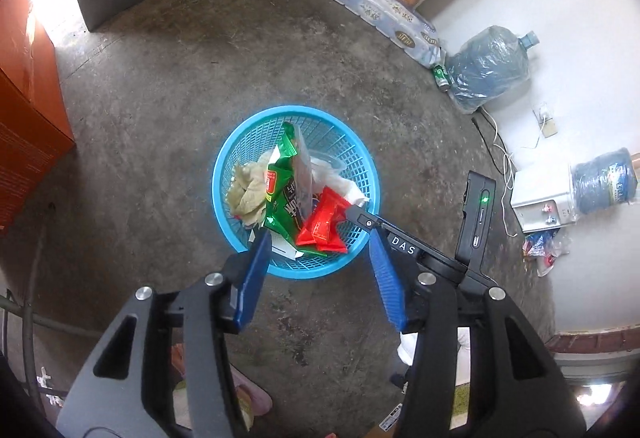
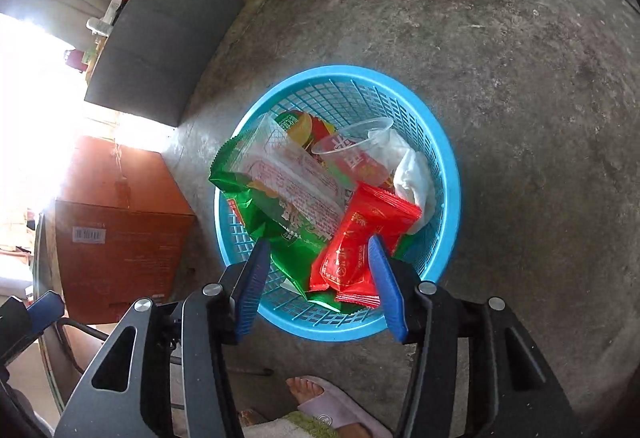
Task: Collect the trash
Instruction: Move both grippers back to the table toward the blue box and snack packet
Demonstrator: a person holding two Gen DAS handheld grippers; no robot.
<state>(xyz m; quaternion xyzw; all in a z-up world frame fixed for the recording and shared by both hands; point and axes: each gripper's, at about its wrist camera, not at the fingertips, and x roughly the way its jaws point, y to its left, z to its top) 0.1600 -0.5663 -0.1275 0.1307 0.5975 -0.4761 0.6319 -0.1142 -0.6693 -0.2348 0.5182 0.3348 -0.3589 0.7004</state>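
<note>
Hovering over blue basket (image 2: 448,174) at frame centre: right claw (image 2: 320,250) & left claw (image 1: 318,242) both spread, empty; red wrapper (image 2: 360,238) lying inside, fully dropped; next, lift clear w/o snagging rim.

The basket (image 2: 440,166) stands on the floor (image 2: 520,78); in it wrappers (image 2: 360,238) lie before a cup (image 2: 352,150) and tissue (image 2: 412,174); a box (image 2: 120,238) stands left

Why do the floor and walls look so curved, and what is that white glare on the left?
Both wrist views are fisheye, so the concrete floor bulges and the corners go black. In the right wrist view, daylight blows out the left edge beside the orange box; the blue basket stays sharp. The left wrist view shows milder glare top left.
</note>
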